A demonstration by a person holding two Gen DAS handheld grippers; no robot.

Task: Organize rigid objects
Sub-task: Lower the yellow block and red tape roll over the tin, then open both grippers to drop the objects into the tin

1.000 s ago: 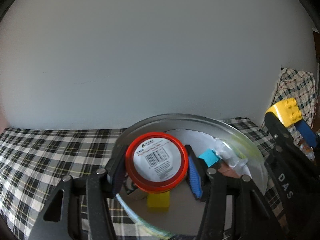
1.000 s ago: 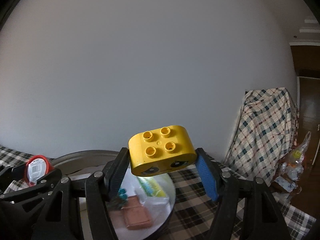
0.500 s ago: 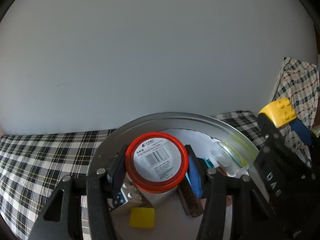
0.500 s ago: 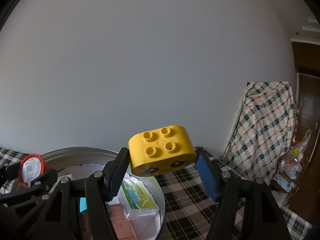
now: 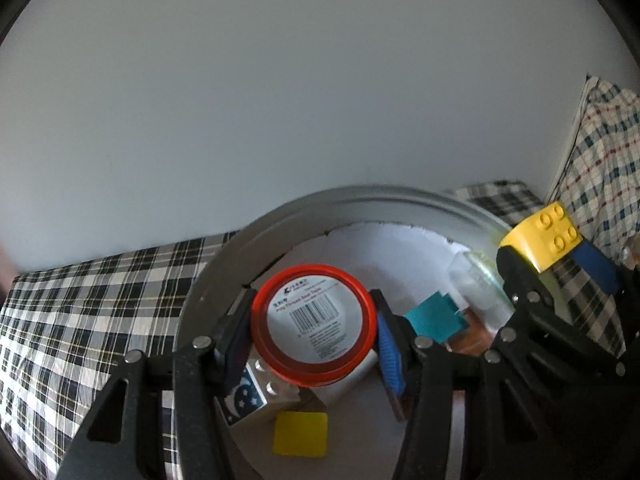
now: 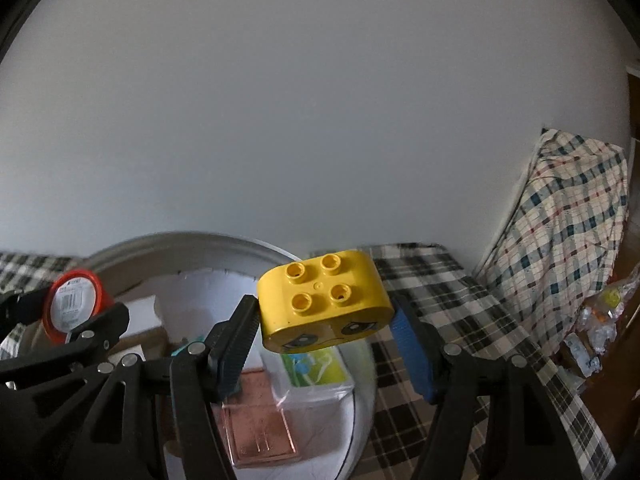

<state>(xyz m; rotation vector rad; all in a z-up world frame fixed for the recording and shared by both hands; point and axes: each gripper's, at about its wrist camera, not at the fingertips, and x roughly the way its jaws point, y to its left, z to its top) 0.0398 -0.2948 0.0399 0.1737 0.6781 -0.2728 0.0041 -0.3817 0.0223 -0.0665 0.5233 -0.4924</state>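
Both tongs are closed on something above the round metal tray (image 5: 224,264). Left tongs (image 5: 314,336) pinch a red-rimmed round tin (image 5: 314,322) by its sides, its white barcode label facing the camera, over the near left part of the tray. Right tongs (image 6: 326,338) clamp a yellow toy brick (image 6: 324,300) between a black pad and a blue pad; 4 studs point up and a painted face shows on its front side. It hangs over the tray's right edge.

Below the tin, near the tray's front edge, lie a flat yellow square (image 5: 300,434) and a grey block with stars (image 5: 248,396), the block partly hidden by the left tongs. Further in, toward the right, sit a teal piece (image 5: 434,316), a clear box with a copper-coloured plate (image 6: 260,428) and a clear packet with green print (image 6: 316,368). White paper (image 5: 384,248) covers the far part of the tray floor.

A black-and-white checked cloth (image 5: 80,308) covers the table under the tray, running back to a plain pale wall (image 6: 320,120). At the table's far right corner stands something draped in a lighter checked cloth (image 6: 576,224).
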